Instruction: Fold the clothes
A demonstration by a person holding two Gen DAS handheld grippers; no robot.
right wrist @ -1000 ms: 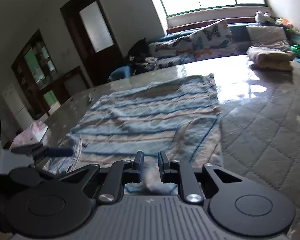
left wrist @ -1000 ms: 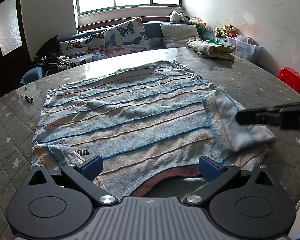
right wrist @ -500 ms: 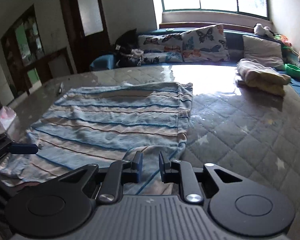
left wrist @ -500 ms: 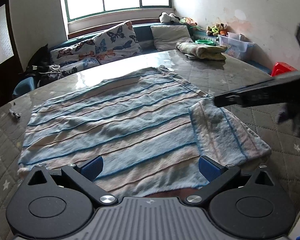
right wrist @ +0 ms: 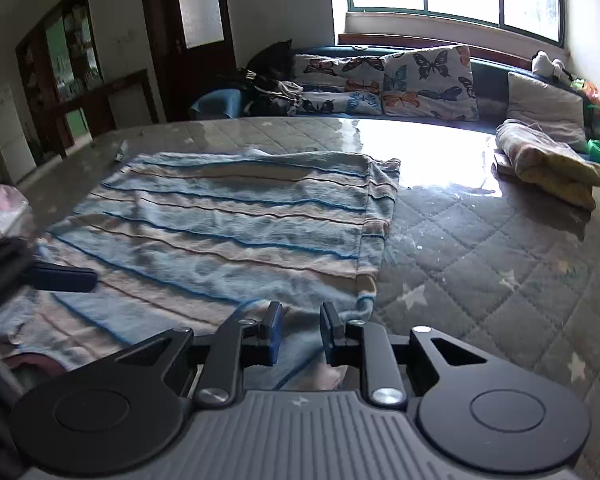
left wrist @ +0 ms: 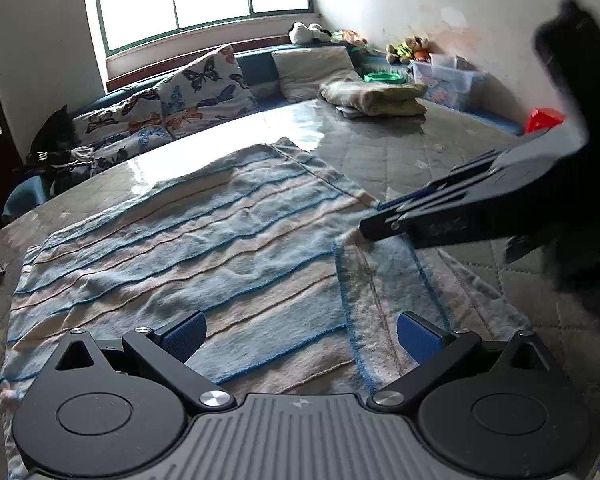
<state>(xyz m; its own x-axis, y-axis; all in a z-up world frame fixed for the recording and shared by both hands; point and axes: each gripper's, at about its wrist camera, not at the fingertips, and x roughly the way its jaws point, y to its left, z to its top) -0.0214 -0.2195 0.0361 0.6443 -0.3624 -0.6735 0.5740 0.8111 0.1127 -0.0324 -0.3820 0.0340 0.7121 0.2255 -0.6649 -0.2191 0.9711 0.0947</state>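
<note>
Blue-striped garment (left wrist: 204, 248) lies flat on the quilted table (right wrist: 500, 280), its right sleeve folded inward beneath your narrowly parted, empty right gripper (right wrist: 299, 330), your left gripper (left wrist: 300, 330) wide over the near hem.

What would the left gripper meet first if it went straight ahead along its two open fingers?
Most likely the striped garment spread on the quilted table. The left gripper tilts down towards it, jaws wide apart with nothing between them. The right gripper sits off to the side. Depth is uncertain.
</note>
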